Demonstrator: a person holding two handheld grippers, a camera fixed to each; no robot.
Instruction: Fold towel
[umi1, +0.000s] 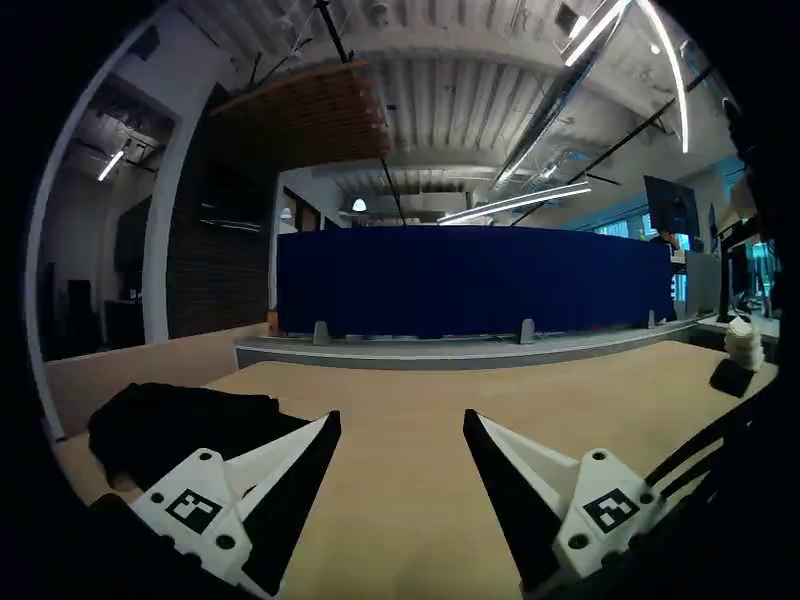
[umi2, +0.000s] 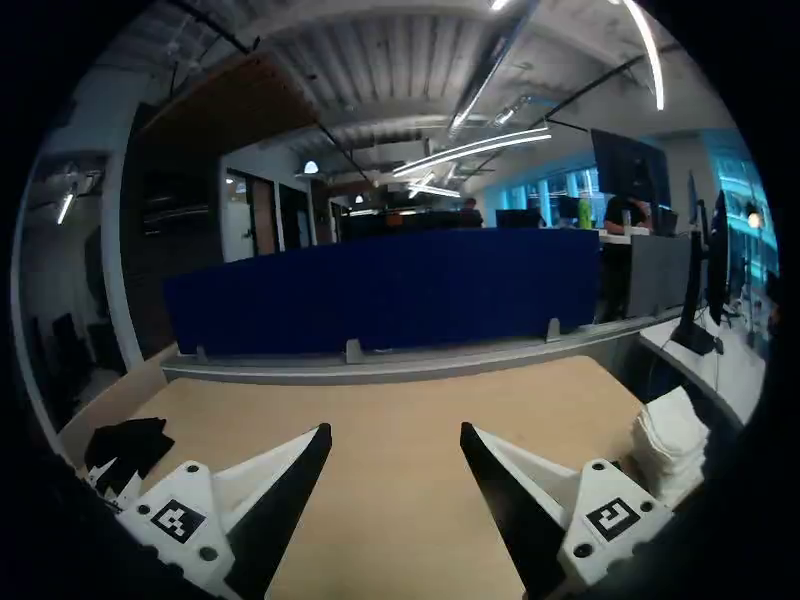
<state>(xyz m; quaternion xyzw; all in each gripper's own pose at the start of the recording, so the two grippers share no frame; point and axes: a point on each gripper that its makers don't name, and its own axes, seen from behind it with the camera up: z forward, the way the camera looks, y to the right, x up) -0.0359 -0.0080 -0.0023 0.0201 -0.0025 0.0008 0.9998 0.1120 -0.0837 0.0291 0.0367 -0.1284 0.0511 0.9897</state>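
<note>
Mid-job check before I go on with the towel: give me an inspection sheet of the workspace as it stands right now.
Surface: wooden table, bare ahead of both grippers.
Job's things: black cloth, crumpled, at the table's left end; white folded stack at the right edge.
Clutter: dark shape by the stack, too dim to identify.
Grippers: left gripper open; right gripper open; both hold nothing.
Cables: black cables beside the left gripper.
Surroundings: blue divider behind the table; monitor on a neighbouring desk.
</note>
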